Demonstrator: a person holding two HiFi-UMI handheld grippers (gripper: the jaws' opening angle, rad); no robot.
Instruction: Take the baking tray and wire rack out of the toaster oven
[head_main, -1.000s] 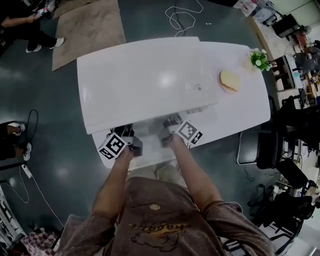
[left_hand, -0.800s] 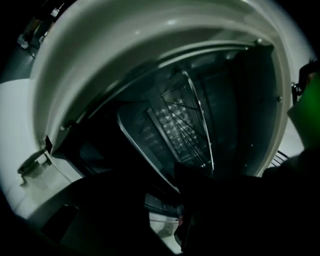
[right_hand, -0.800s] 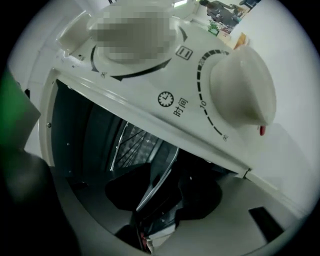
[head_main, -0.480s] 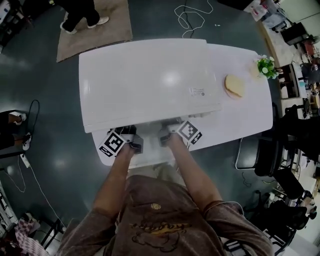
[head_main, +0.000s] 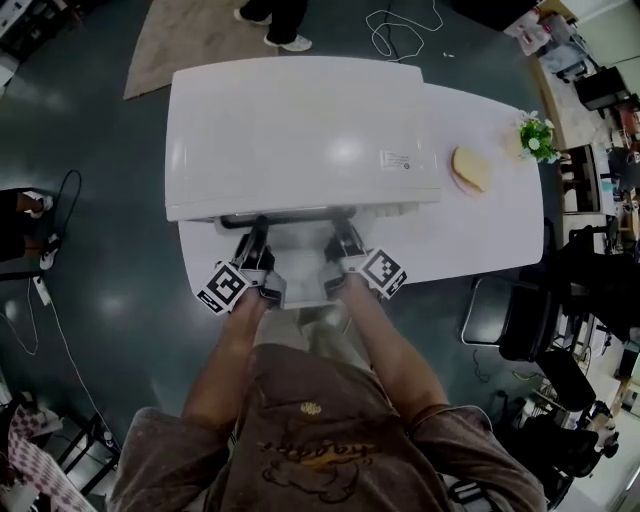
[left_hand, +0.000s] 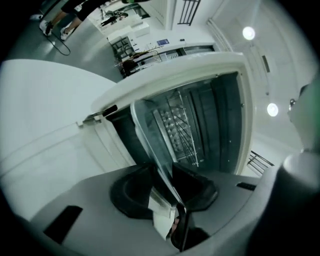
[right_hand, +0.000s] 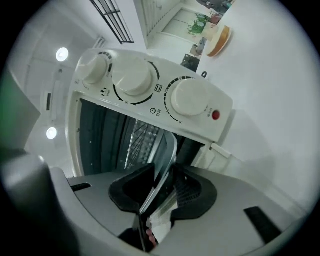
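Mostly gloss and bare metal from where I sit.
The boxy white toaster oven (head_main: 300, 130) has a smooth, glossy painted shell, and its round cream knobs (right_hand: 190, 97) look like satin plastic. I read the thin grey baking tray (left_hand: 157, 145) as mirror-bright sheet metal, and the wire rack (left_hand: 180, 130) behind it as bare shiny metal. The white table (head_main: 470, 240) is smooth, the dark floor (head_main: 100, 330) polished.
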